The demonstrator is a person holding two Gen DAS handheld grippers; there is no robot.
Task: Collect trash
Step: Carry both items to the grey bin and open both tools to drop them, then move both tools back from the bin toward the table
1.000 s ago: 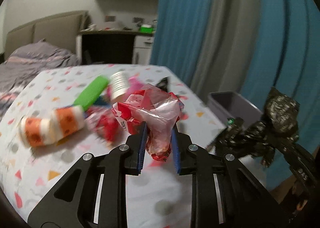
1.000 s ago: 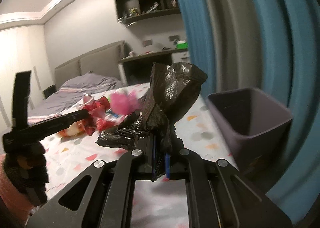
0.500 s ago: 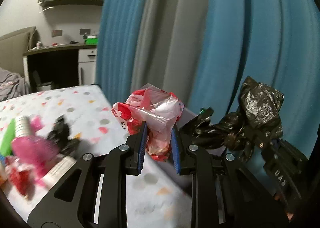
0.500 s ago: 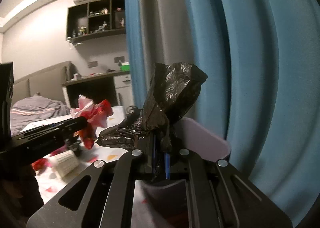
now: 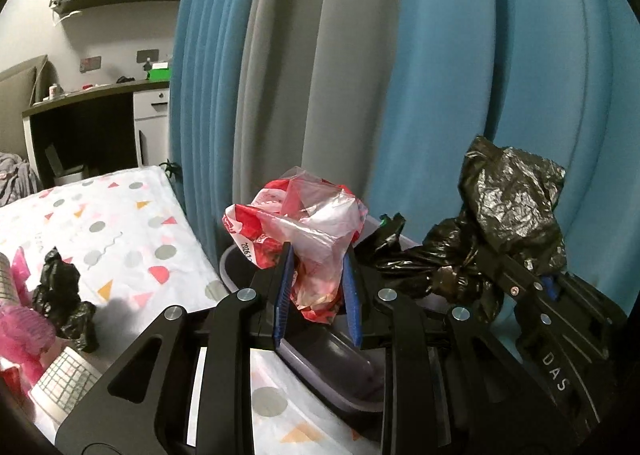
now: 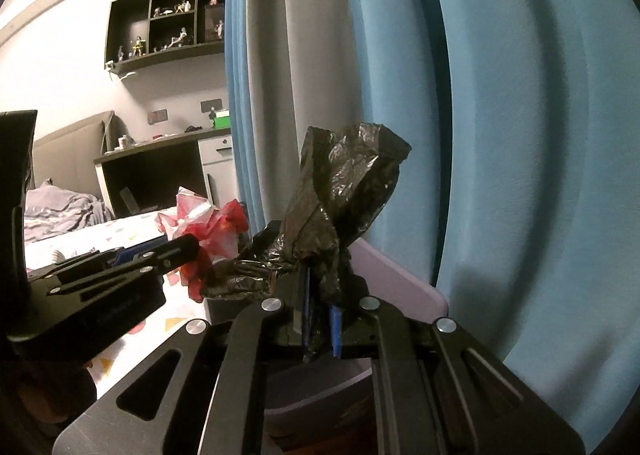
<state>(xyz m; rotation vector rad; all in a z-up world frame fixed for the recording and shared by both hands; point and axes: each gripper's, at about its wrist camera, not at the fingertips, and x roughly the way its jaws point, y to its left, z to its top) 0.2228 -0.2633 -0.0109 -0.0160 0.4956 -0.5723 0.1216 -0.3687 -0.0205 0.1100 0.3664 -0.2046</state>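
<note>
My left gripper is shut on a crumpled red and clear plastic wrapper and holds it over the open grey trash bin beside the bed. My right gripper is shut on a crumpled black plastic bag, also over the bin. The black bag and right gripper show at the right of the left wrist view. The red wrapper and left gripper show at the left of the right wrist view.
More trash lies on the patterned bedsheet at the left: a small black crumpled bag, a pink item and a white checked roll. Blue and grey curtains hang right behind the bin.
Both grippers have swung right from the bed to above the bin, still holding their trash. The bin now lies right under the fingers.
</note>
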